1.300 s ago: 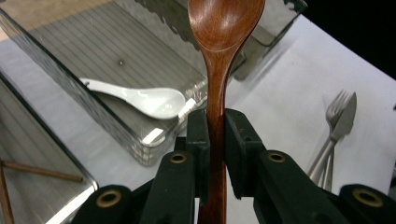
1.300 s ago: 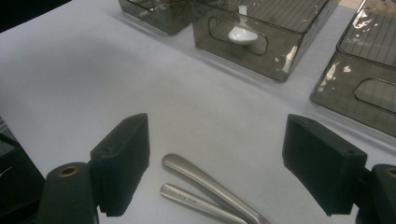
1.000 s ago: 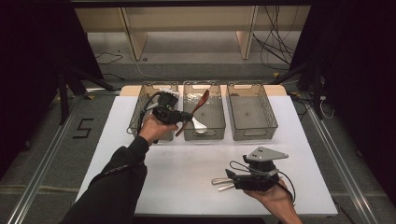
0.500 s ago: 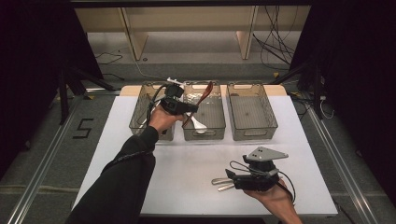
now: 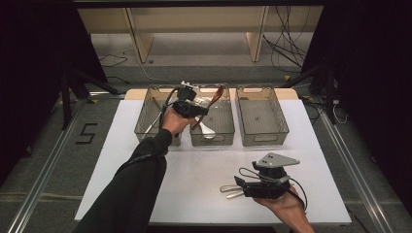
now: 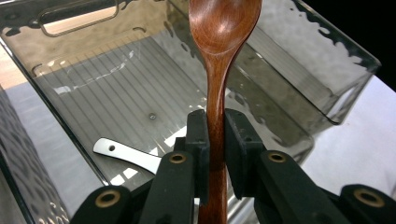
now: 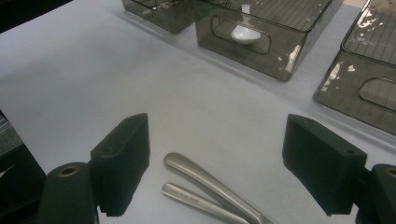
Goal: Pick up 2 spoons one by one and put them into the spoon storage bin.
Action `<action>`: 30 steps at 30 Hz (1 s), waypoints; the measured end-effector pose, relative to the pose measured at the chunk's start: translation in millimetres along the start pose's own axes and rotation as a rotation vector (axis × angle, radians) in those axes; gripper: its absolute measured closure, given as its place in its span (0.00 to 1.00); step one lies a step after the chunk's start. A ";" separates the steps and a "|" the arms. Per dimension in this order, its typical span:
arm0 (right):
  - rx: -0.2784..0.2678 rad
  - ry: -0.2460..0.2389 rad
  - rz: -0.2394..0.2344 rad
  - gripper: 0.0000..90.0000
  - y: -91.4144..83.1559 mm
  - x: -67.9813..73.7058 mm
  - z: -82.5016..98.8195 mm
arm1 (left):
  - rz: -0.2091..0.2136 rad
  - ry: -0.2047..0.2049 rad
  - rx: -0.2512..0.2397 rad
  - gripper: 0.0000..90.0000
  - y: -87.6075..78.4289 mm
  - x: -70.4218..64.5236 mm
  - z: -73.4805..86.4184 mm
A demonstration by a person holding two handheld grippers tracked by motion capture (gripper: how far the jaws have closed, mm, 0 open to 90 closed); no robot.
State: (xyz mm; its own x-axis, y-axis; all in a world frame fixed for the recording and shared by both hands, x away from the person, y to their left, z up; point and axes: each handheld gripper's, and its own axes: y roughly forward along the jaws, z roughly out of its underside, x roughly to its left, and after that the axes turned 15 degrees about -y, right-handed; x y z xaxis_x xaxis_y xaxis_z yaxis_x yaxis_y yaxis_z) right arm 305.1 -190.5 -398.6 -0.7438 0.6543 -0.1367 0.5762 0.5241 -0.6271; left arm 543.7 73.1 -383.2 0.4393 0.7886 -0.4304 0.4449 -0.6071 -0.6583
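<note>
My left gripper [image 5: 200,110] hovers over the middle clear bin [image 5: 228,127], shut on the handle of a brown wooden spoon [image 5: 217,93] whose bowl points away to the right. In the left gripper view both black pads clamp the wooden spoon [image 6: 219,56] above the ribbed bin floor [image 6: 116,88]. A white spoon [image 5: 206,130] lies in that bin. My right gripper [image 5: 241,183] rests low at the front right of the table, jaws open. Two metal utensil handles [image 7: 205,186] lie on the table between its jaws, touched by neither pad.
Three clear bins stand in a row at the far side of the white table [image 5: 194,165]: left bin [image 5: 145,121], middle one, right bin [image 5: 279,124]. A pale utensil handle [image 6: 126,151] lies on the floor of the middle bin. Wooden shelving and cables stand beyond the table.
My left hand has carried the wooden spoon to the right and farther away, from the left bin's edge to above the middle bin. The right hand has stayed put.
</note>
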 end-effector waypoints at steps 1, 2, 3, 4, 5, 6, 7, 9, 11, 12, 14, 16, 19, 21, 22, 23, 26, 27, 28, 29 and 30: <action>0.000 0.000 -0.001 0.27 0.0 0.0 0.0 | -0.006 -0.008 -0.004 0.89 1.5 0.9 0.0; 0.000 0.000 -0.001 0.27 0.1 0.0 0.0 | -0.011 -0.019 -0.009 0.88 2.9 1.9 0.1; 0.001 0.000 -0.001 0.27 0.1 0.0 0.1 | -0.014 -0.025 -0.010 0.88 4.1 3.1 0.2; 0.001 -0.001 -0.002 0.27 0.0 0.1 0.1 | -0.018 -0.028 -0.010 0.88 5.4 4.0 0.5; 0.001 -0.001 -0.003 0.27 0.0 0.1 0.2 | -0.023 -0.030 -0.007 0.88 6.5 4.8 0.9; 0.000 0.000 -0.003 0.27 0.0 0.1 0.2 | -0.029 -0.034 -0.008 0.87 8.0 5.7 1.4; 0.000 -0.001 -0.003 0.27 -0.1 0.0 0.2 | -0.034 -0.041 -0.008 0.81 9.7 6.6 1.6; 0.001 0.000 -0.002 0.27 0.0 0.0 0.2 | -0.031 -0.053 -0.004 0.73 11.6 7.4 2.6; -0.001 -0.001 -0.004 0.27 -0.2 0.1 0.2 | -0.035 -0.068 -0.001 0.66 11.5 6.8 3.0; 0.000 -0.001 -0.003 0.27 -0.2 0.1 0.2 | -0.036 -0.082 0.007 0.60 11.0 6.4 2.8; 0.000 -0.001 -0.003 0.27 -0.3 0.0 0.3 | -0.029 -0.090 0.011 0.55 6.9 5.9 2.6; 0.002 0.000 -0.002 0.27 -0.4 -0.1 0.4 | -0.004 -0.091 0.009 0.50 0.6 5.4 3.2; 0.001 0.000 -0.003 0.27 -0.5 -0.1 0.6 | 0.041 -0.074 0.025 0.42 -12.1 1.5 8.0; 0.006 -0.002 -0.006 0.27 -0.5 -0.1 0.7 | 0.054 -0.043 0.022 0.39 -23.6 -2.4 13.9; 0.006 -0.003 -0.009 0.27 -0.2 -0.3 0.8 | 0.072 -0.035 0.011 0.37 -30.3 -3.8 17.6; 0.012 -0.002 -0.014 0.27 0.1 -0.4 0.8 | 0.091 -0.029 0.003 0.36 -37.2 -5.1 22.1; 0.023 -0.014 -0.025 0.27 1.4 -0.2 1.0 | 0.121 0.000 -0.021 0.33 -54.2 -6.5 39.7; 0.028 -0.017 -0.026 0.27 1.8 -0.2 1.1 | 0.128 0.005 -0.031 0.32 -59.0 -6.3 46.3; 0.031 -0.019 -0.027 0.27 2.3 -0.5 1.1 | 0.134 0.012 -0.035 0.31 -63.5 -5.5 52.7; 0.034 -0.019 -0.027 0.27 2.7 -0.8 1.2 | 0.140 0.018 -0.031 0.31 -67.6 -4.8 59.3; 0.037 -0.018 -0.027 0.27 3.0 -1.4 1.4 | 0.146 0.031 -0.036 0.30 -72.1 -3.5 66.4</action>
State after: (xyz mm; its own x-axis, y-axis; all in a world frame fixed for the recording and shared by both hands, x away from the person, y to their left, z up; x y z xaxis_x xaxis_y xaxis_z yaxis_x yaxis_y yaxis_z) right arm 307.4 -190.6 -401.4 -0.7648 0.6303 -0.1332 0.5436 0.5204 -0.6586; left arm 458.2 120.6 -375.3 0.5250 0.6886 -0.5003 0.4017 -0.7187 -0.5676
